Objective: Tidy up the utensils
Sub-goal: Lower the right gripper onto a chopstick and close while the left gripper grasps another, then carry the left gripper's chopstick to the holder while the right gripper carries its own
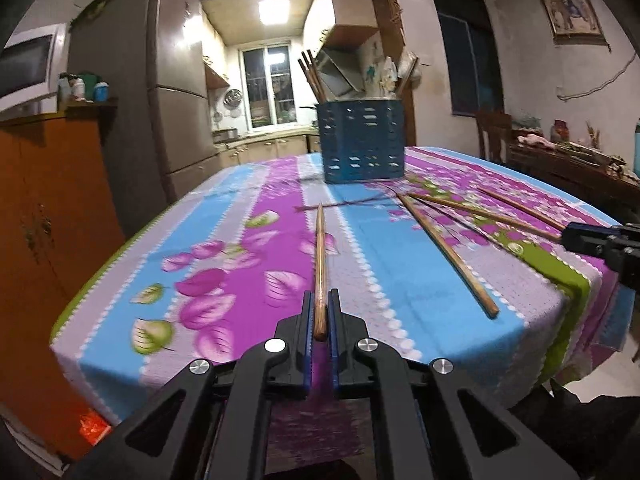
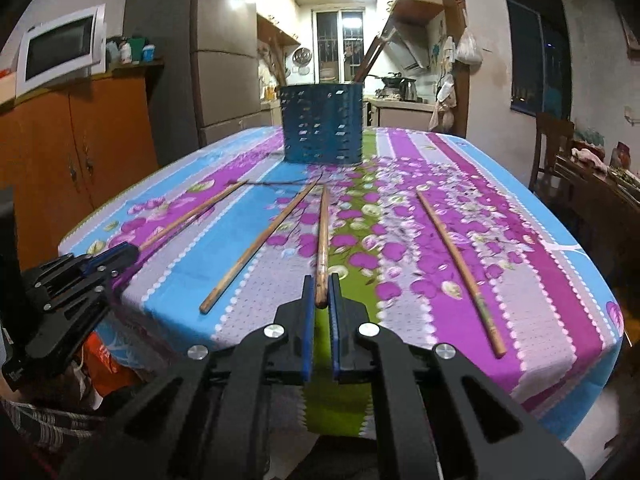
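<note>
A blue perforated utensil holder (image 1: 361,142) stands at the far middle of the table and holds several chopsticks; it also shows in the right wrist view (image 2: 322,125). My left gripper (image 1: 320,300) is shut on a wooden chopstick (image 1: 320,256) that points toward the holder. My right gripper (image 2: 321,285) is shut on another wooden chopstick (image 2: 322,236). Two loose chopsticks lie on the cloth, one to the left (image 2: 260,240) and one to the right (image 2: 460,264) of it. The left gripper (image 2: 132,251) shows at the left edge, the right gripper (image 1: 566,236) at the right edge.
The table has a floral purple and blue cloth (image 1: 224,248). An orange cabinet (image 1: 44,216) with a microwave (image 2: 60,50) stands to the left, beside a fridge (image 1: 176,92). A chair (image 2: 554,148) and a cluttered side table (image 1: 572,160) stand to the right.
</note>
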`<action>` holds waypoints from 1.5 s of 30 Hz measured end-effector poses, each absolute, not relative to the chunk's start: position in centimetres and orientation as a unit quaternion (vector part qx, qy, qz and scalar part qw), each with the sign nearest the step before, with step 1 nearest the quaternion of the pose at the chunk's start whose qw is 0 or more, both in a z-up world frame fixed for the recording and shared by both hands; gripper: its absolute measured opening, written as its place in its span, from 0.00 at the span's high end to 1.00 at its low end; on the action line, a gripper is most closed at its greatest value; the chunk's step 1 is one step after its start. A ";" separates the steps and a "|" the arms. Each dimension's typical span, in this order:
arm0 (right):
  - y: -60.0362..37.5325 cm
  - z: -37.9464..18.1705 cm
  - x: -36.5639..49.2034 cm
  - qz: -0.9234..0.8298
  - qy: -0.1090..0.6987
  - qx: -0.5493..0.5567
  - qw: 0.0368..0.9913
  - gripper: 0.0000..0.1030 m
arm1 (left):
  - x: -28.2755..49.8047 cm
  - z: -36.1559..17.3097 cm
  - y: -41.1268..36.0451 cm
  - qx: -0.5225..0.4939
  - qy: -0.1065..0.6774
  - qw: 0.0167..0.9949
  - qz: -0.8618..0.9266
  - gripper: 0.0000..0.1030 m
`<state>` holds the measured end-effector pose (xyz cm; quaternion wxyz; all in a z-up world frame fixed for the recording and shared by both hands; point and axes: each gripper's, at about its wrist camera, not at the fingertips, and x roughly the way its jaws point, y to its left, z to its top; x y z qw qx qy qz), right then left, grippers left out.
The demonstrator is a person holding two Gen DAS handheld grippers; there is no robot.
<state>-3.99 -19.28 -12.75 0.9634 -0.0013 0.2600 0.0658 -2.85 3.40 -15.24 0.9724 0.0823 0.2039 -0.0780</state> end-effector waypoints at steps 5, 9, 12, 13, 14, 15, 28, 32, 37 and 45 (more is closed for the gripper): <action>-20.5 -11.5 -4.2 0.066 0.243 0.003 0.968 0.95 | -3.4 -13.6 3.8 0.088 0.194 0.974 -0.079 0.93; -21.0 -9.8 -4.5 0.065 0.218 -0.013 0.974 0.95 | -3.8 -11.6 3.6 0.104 0.185 0.973 -0.092 0.93; -21.2 -8.3 -4.6 0.069 0.196 -0.028 0.978 0.95 | -3.7 -9.8 4.1 0.093 0.186 0.972 -0.107 0.93; -21.2 -7.8 -4.6 0.070 0.189 -0.034 0.979 0.95 | -3.5 -9.0 4.3 0.083 0.187 0.972 -0.112 0.93; -21.2 -7.3 -4.5 0.071 0.181 -0.039 0.980 0.95 | -3.4 -8.3 4.6 0.077 0.185 0.973 -0.113 0.93; -21.2 -6.6 -4.4 0.075 0.171 -0.045 0.981 0.95 | -3.4 -7.8 4.8 0.073 0.182 0.974 -0.113 0.93; -22.6 -0.2 -1.4 0.115 0.115 -0.048 0.986 0.95 | -0.9 0.6 6.7 0.042 0.141 0.980 -0.136 0.93; -22.7 1.2 -0.4 0.130 0.116 -0.044 0.984 0.95 | 0.1 2.1 6.7 0.039 0.142 0.978 -0.148 0.93; -23.1 2.5 0.7 0.145 0.126 -0.037 0.981 0.95 | 0.9 3.2 6.7 0.045 0.142 0.976 -0.159 0.93; -23.1 3.5 1.1 0.150 0.116 -0.038 0.981 0.95 | 2.0 4.3 6.1 0.060 0.141 0.975 -0.163 0.93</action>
